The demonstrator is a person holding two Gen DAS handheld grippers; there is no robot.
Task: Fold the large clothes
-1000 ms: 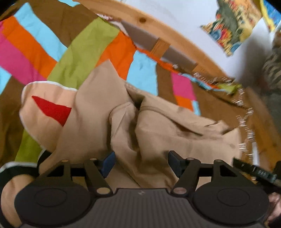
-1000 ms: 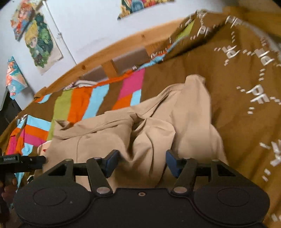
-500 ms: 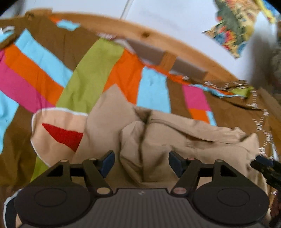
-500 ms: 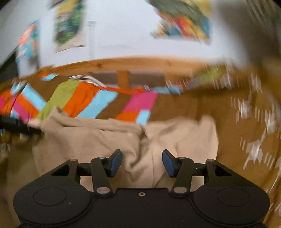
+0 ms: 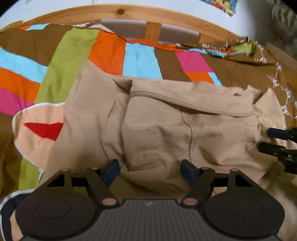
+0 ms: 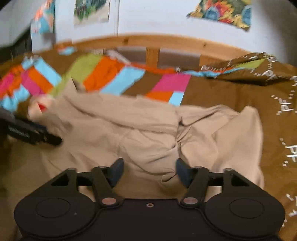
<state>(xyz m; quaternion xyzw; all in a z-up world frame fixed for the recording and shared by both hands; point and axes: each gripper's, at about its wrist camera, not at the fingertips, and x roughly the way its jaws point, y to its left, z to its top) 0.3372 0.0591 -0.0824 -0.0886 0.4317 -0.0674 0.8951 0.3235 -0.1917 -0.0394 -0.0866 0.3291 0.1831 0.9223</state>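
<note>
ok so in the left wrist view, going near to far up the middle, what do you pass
left tongs → crumpled tan garment → striped patchwork bedspread → wooden headboard rail → white wall

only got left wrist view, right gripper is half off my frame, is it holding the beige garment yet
Observer: No. In the right wrist view the right gripper is open, and a bunched ridge of the beige garment sits between its fingers, unclamped.
Operator: ok and the cloth's right end, flat or not
Observer: Not flat. It lies rumpled in loose folds on the brown cover, which has white lettering along that side.
</note>
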